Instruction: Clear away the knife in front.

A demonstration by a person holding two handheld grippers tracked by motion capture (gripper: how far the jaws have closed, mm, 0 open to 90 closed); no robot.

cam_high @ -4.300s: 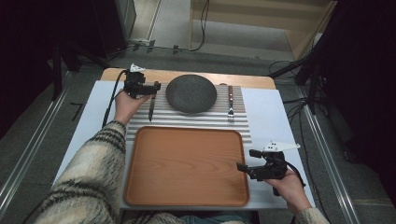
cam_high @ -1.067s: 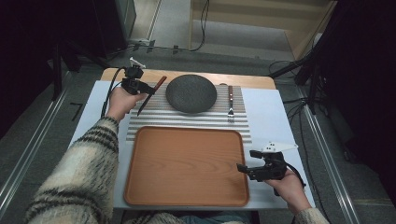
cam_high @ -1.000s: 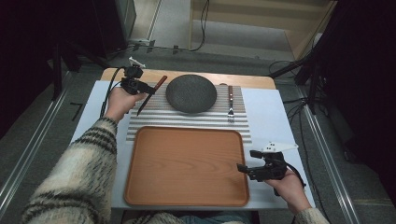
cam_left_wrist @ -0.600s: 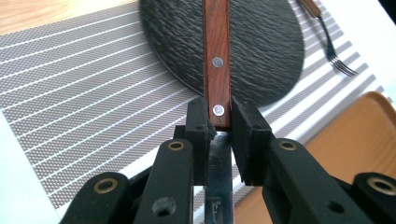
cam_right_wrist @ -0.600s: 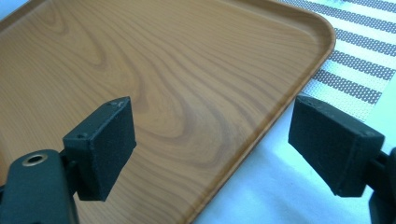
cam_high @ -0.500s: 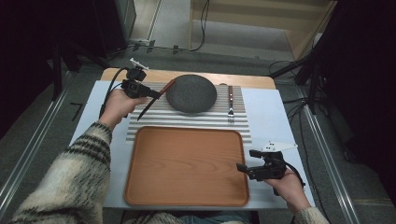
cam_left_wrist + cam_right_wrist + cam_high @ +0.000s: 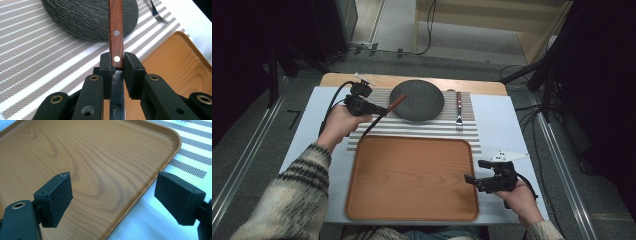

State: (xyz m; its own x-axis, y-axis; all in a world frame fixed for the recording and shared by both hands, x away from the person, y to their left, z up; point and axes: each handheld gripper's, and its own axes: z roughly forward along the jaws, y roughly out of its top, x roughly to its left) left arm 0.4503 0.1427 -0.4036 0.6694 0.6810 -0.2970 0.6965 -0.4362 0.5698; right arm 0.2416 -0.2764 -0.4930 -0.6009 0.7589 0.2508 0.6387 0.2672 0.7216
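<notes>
Your left gripper (image 7: 379, 109), clamping the one knife (image 7: 116, 32), has carried it toward the one plate (image 7: 417, 100); your right gripper (image 7: 473, 179) gapes.

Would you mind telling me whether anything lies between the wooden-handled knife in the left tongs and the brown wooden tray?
Nothing visible does. The left tongs grip the wooden-handled knife above the striped placemat, and the brown wooden tray beside it lies bare.

A round dark slate plate (image 7: 417, 100) sits on a striped placemat (image 7: 422, 127) at the table's (image 7: 507, 120) twelve o'clock. A fork (image 7: 458, 112) lies just beside the plate, at its three o'clock. A wooden tray (image 7: 412, 175) fills the six o'clock side.
</notes>
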